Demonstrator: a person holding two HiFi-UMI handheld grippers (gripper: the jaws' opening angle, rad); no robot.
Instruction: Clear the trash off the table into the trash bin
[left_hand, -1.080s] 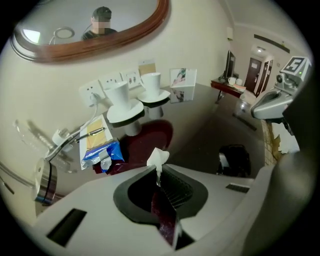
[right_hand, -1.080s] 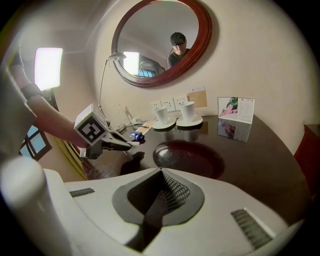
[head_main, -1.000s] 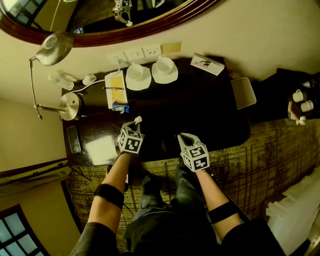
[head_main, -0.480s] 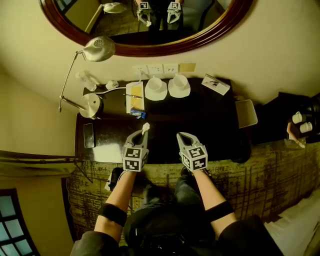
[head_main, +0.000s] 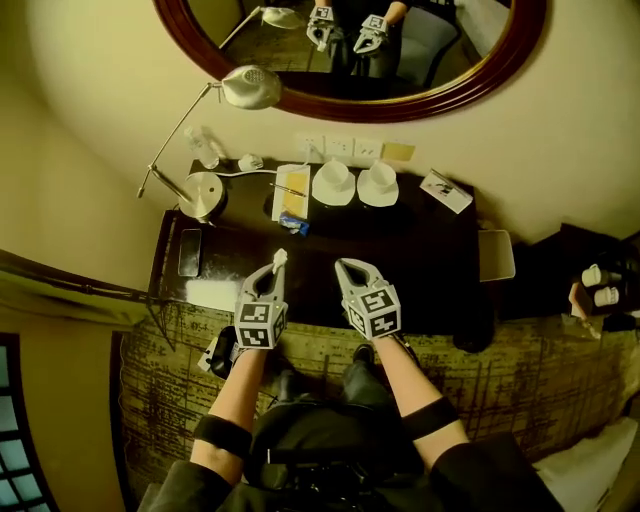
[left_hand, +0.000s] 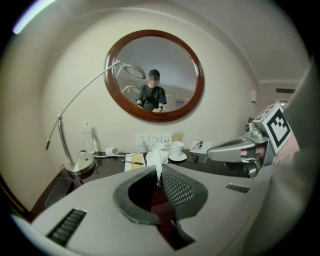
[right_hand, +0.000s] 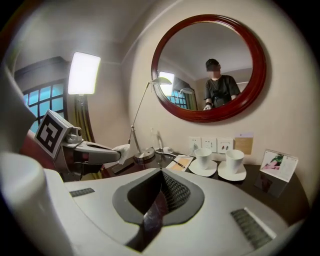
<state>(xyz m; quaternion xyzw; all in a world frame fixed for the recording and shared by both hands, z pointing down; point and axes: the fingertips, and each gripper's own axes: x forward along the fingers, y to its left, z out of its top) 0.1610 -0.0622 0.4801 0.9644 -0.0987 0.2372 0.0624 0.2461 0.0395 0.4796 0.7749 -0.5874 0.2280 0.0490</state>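
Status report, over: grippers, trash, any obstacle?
Left gripper shut on white tissue. Right gripper shut, empty. Both over near edge of table. No obstacle seen.

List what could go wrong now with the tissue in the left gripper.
1. The left gripper pinches the tissue only at its tips, and most of it sticks out. It may slip free in transit.
2. A small blue scrap lies by the notepad, close to the cups. Reaching for it could knock one.

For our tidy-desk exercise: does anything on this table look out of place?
Yes: a small blue wrapper lies loose on the dark table at the notepad's near end, like stray litter. The left gripper pinches a white tissue.
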